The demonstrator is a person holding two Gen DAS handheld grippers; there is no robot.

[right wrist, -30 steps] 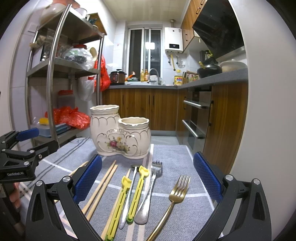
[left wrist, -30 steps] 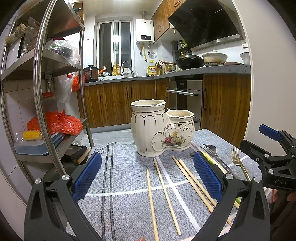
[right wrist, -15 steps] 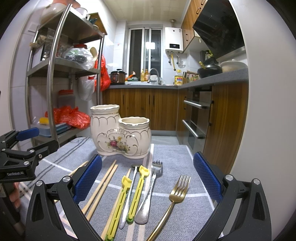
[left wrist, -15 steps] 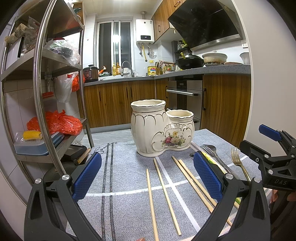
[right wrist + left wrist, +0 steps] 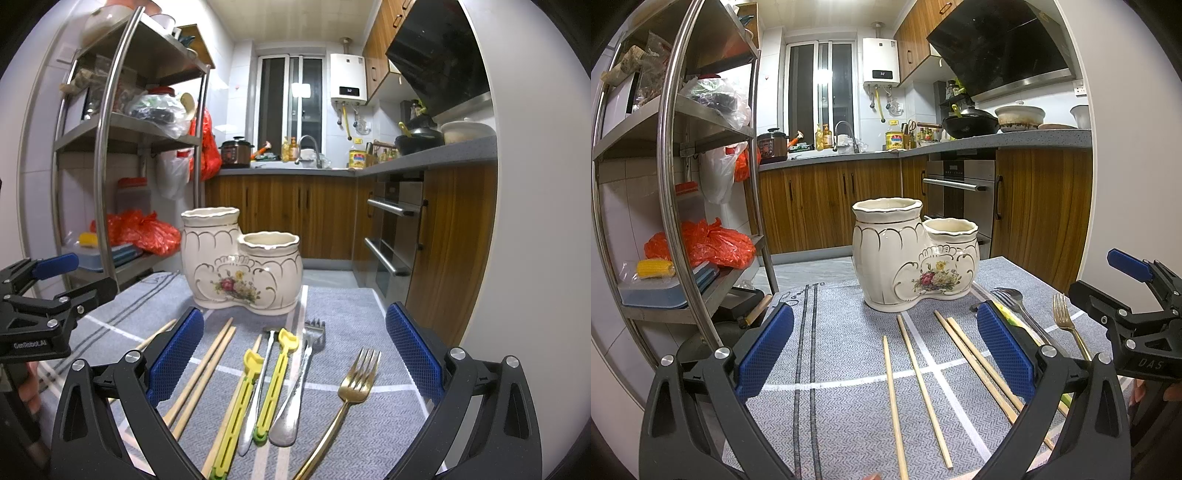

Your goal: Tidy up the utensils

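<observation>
Seen from two wrist cameras in a narrow kitchen: steel shelving rack (image 5: 670,206) at left, wood-fronted cabinets (image 5: 827,206) behind, all as one second earlier. No shift visible in either view across the three moments.

Grey striped cloth (image 5: 846,343) over the bench, carrying the cream two-pot ceramic holder (image 5: 912,254) upright near the far edge, taller pot to the left, both pots showing nothing above their rims.

Left claw (image 5: 884,350) held low over the cloth, blue pads (image 5: 764,347) spread wide, gripping nothing, unmoved from before. Right claw (image 5: 293,354) likewise wide apart and empty, hovering above the cutlery, position unchanged.

Utensils lying flat in front of the holder, none yet inside: four wooden chopsticks (image 5: 919,376) on the left half, two apart and two side by side; yellow plastic tongs (image 5: 258,391) in two long strips, with a slim steel utensil (image 5: 258,384) between them, its head too small to identify; steel fork (image 5: 303,373) just right of the tongs; gold fork (image 5: 351,395) farthest right, tines toward the holder. All resting where earlier frames placed them.
</observation>
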